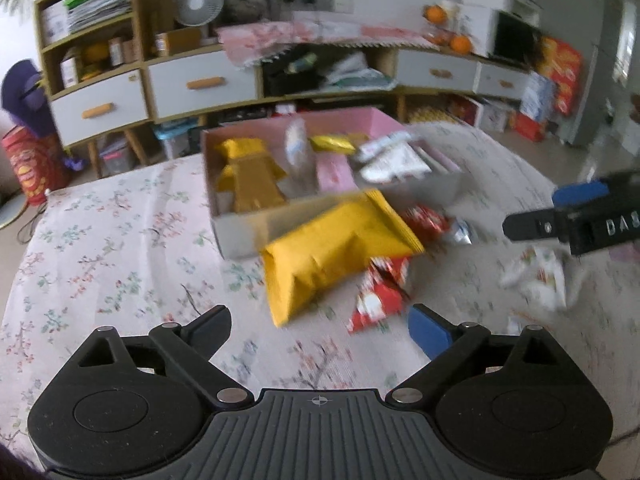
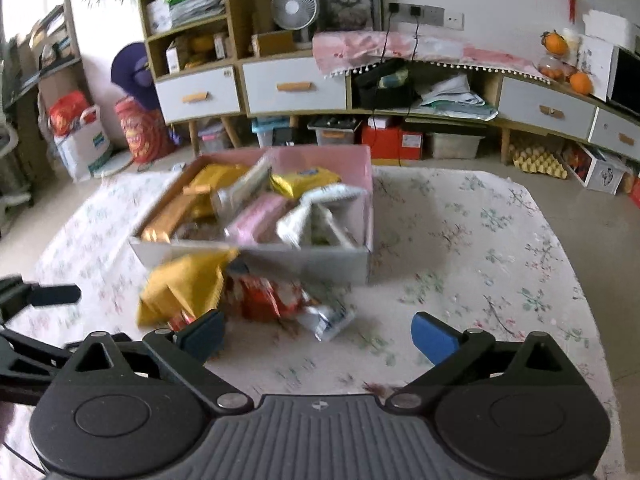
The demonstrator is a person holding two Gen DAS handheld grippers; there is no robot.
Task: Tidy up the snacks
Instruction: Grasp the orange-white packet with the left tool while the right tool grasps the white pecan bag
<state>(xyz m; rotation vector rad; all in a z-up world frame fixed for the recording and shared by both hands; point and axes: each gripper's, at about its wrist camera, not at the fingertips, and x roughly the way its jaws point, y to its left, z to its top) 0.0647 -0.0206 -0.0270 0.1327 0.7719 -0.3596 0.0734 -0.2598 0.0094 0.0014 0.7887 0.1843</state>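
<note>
Both grippers, left (image 1: 320,328) and right (image 2: 316,334), are held wide open and empty above the floral cloth (image 1: 120,240). The yellow bag (image 1: 332,256) lies propped against the box (image 2: 256,258), with red packets (image 1: 380,296) beside it. A grasp across the bag's crimped edge is advised, to avoid crushing. A white wrapper (image 1: 540,276) is seen only in the left view.
</note>
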